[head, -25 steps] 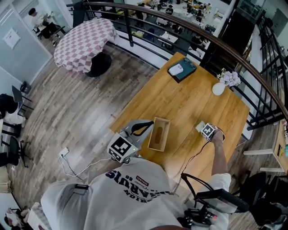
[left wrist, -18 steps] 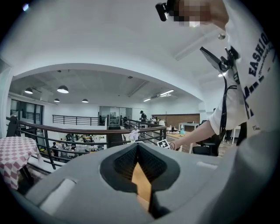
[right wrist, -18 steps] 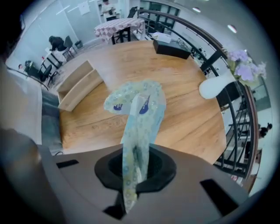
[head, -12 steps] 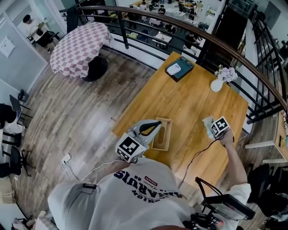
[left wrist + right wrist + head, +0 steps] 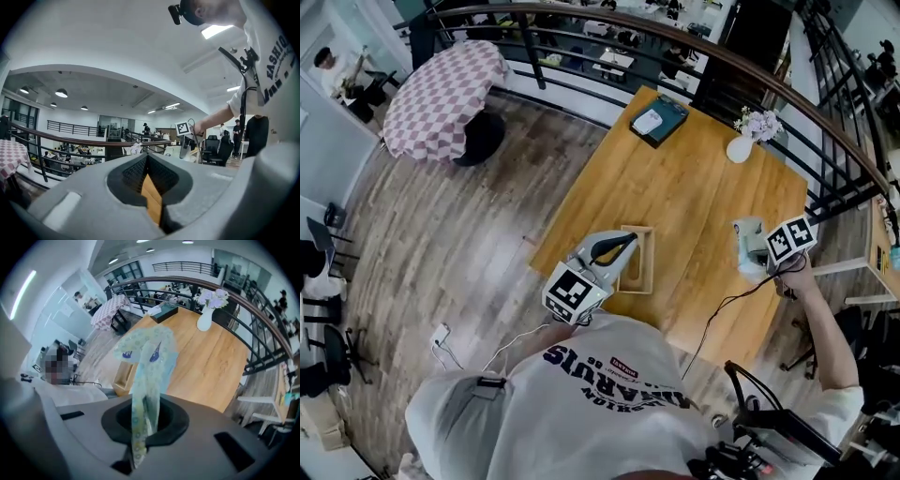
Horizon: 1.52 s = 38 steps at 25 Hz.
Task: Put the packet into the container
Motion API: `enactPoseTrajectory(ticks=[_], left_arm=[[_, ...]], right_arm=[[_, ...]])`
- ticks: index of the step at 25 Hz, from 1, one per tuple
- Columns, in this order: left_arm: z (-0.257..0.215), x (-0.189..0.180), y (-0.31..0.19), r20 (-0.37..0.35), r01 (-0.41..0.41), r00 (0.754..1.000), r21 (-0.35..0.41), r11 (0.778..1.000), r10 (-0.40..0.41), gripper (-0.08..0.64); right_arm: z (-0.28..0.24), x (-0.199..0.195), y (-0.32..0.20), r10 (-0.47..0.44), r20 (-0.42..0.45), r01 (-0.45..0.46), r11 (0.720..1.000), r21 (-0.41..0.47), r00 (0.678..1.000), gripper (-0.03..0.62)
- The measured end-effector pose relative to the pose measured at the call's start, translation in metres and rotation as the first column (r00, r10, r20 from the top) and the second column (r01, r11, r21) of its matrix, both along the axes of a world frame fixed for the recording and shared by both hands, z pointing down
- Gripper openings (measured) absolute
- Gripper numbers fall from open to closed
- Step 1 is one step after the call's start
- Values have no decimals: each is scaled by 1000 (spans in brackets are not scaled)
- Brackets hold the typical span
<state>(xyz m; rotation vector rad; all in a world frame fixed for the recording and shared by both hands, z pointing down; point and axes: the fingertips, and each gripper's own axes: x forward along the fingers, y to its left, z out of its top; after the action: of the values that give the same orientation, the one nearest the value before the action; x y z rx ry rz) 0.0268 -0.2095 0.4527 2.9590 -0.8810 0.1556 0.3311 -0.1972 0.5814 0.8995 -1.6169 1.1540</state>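
Inspection finds the right tongs (image 5: 143, 425) clenched on the near end of a soft, pale-green patterned plastic packet (image 5: 149, 355). The pads pinch its flattened edge, so the rest of it stands free ahead of them. In the head view the right tongs (image 5: 761, 253) hold the packet (image 5: 748, 242) over the right-hand part of the wooden tabletop (image 5: 694, 187), well apart from the container and, as judged, clear of the surface. An end grip of this kind leaves the whole body free to be lowered into an opening.

The left tongs (image 5: 147, 164) are closed down to a narrow slot, and pale wood fills that slot. In the head view the left tongs (image 5: 625, 244) lie at the left wall of the shallow rectangular pale-wood container (image 5: 639, 270). The wood is therefore judged to be that wall, clamped to keep the container from sliding during loading. Nothing shows inside it.

The packet's long axis runs straight out along the right tongs. Its free end, bearing two small dark-blue marks, points away from the holder across the tabletop. In the right gripper view the container (image 5: 123, 373) lies below and to the left of that end. Whether this axis matches the container's long side cannot be settled.

A white vase of pale flowers (image 5: 741, 145) and a dark teal box (image 5: 658, 120) stand at the far edge, clear of the work.
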Motion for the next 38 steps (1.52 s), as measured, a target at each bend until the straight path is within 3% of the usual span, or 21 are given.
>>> enactPoseTrajectory(ticks=[3,7,15,23,34,38], left_arm=[[5,1,4,-4,-18,1000,-5,1000,18,3],[9,2,5,-11,-39,999,-12,999,39,2],[9,-8,2,-13,-61,998,4,998,61,2],[6,-11,7,-17,-50,999,-1,999,50,2],[6,-43,1,-15,17,1000,1,1000,-17,2],[7,-55,0,-9,51,999,-7,999,-51,2]], right_arm=[[-13,3,14,104,18,-103,994,-20,994,14],[-23,3,21,95,-45,-95,995,-5,995,14],[-22,-32,23,123,22,-123,992,-9,992,14],[-14,-73,15,85,72,-85,996,-7,994,14],[7,-223,-8,-84,223,87,996,-4,971,14],[2,-254,-7,-100,284,109,994,-16,954,14]])
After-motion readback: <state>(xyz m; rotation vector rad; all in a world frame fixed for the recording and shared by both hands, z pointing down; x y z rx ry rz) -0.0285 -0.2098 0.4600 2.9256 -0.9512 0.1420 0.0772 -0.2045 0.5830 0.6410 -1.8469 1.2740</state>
